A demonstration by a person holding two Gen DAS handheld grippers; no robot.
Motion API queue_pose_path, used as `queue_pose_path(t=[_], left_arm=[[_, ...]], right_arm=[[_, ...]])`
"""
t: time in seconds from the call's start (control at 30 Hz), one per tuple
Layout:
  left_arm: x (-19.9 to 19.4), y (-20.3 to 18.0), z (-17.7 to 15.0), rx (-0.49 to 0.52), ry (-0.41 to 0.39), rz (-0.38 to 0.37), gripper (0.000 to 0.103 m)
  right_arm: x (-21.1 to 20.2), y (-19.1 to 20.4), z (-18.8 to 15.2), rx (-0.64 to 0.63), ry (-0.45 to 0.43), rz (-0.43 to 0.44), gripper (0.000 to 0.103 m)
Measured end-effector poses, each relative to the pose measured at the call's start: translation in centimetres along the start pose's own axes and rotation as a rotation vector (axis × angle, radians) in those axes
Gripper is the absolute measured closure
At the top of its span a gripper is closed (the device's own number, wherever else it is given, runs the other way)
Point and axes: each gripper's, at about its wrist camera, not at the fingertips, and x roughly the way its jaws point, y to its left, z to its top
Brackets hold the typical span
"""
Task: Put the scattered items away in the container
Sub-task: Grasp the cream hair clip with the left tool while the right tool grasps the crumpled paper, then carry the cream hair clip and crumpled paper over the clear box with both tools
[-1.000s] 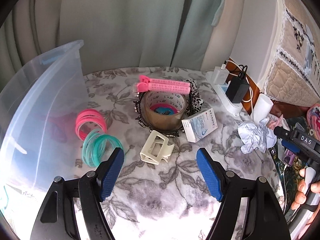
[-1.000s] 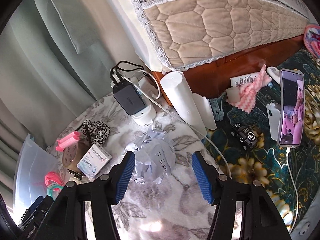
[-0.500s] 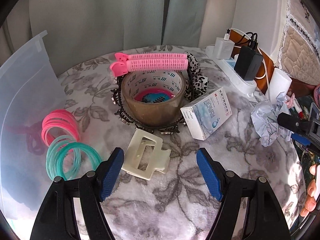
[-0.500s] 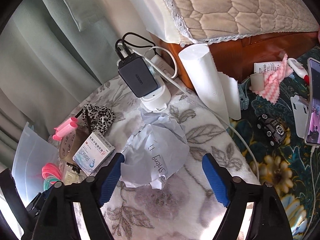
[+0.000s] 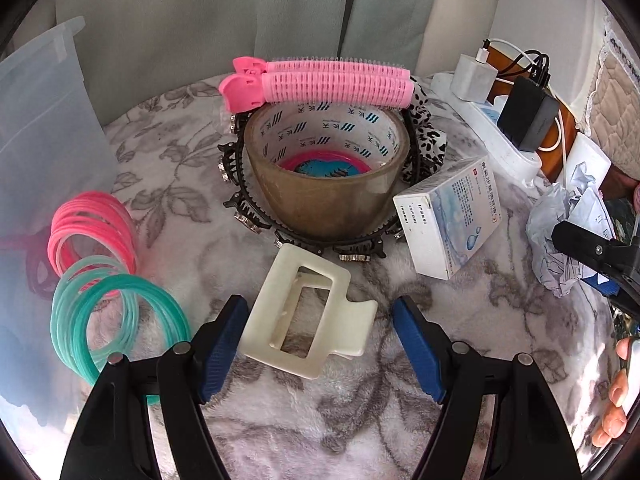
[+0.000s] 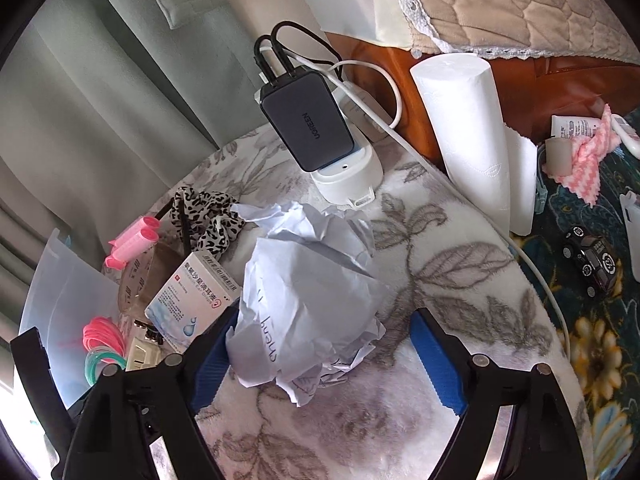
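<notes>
My left gripper [image 5: 320, 308] is open low over the floral cloth, with a cream hair claw [image 5: 304, 316] lying between its blue pads. Its left pad is close to the claw and the right pad stands apart. Behind the claw a tape roll [image 5: 324, 200] carries pink hair rollers [image 5: 328, 84], and a medicine box [image 5: 448, 220] lies to its right. Pink rings [image 5: 88, 232] and teal rings [image 5: 116, 320] lie beside the clear container [image 5: 40, 140] at the left. My right gripper [image 6: 324, 320] is open, straddling crumpled paper [image 6: 308, 296] that lies against its left pad.
A black toothed headband [image 5: 240, 208] and a leopard scrunchie [image 5: 428, 136] ring the tape. A power strip [image 5: 496, 140] with a dark charger [image 6: 308, 128] sits at the back. A tissue roll [image 6: 468, 128] and a toy car [image 6: 592, 264] lie to the right.
Both grippers have come down and closer to the table. The hair claw now lies between the left pads. The right jaws have widened and now straddle the paper.
</notes>
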Motion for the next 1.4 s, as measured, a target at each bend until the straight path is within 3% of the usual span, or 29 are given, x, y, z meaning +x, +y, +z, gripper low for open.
queue_pose_path(t=[0.3,0.47,0.57,0.73,1.13,1.4], left_arm=[[-0.1,0.1,0.0,-0.005,-0.015,0.016,0.028],[-0.5,0.3,-0.2,-0.004,-0.014,0.013,0.048],[-0.7,0.5,-0.3,-0.015,-0.007,0.011,0.052],[-1.2,0.9,-0.9,-0.034,0.002,0.012,0.052],[-3.7,1.8,-2.3,-0.074,-0.02,-0.003,0.053],[-7.3,2.4,-2.1,-0.097,-0.094,-0.03,0.053]], right_arm=[[-0.1,0.0,0.4,0.006,-0.001,-0.007,0.016],[-0.6,-0.2,0.5,0.017,-0.008,-0.016,0.018],[-1.0,-0.2,0.5,0.026,-0.011,-0.018,0.023],[-1.5,-0.1,0.4,0.031,-0.007,-0.022,0.033],[-3.3,0.6,0.3,0.017,-0.023,-0.015,0.037],[-6.5,2.5,0.4,-0.032,-0.087,0.009,0.037]])
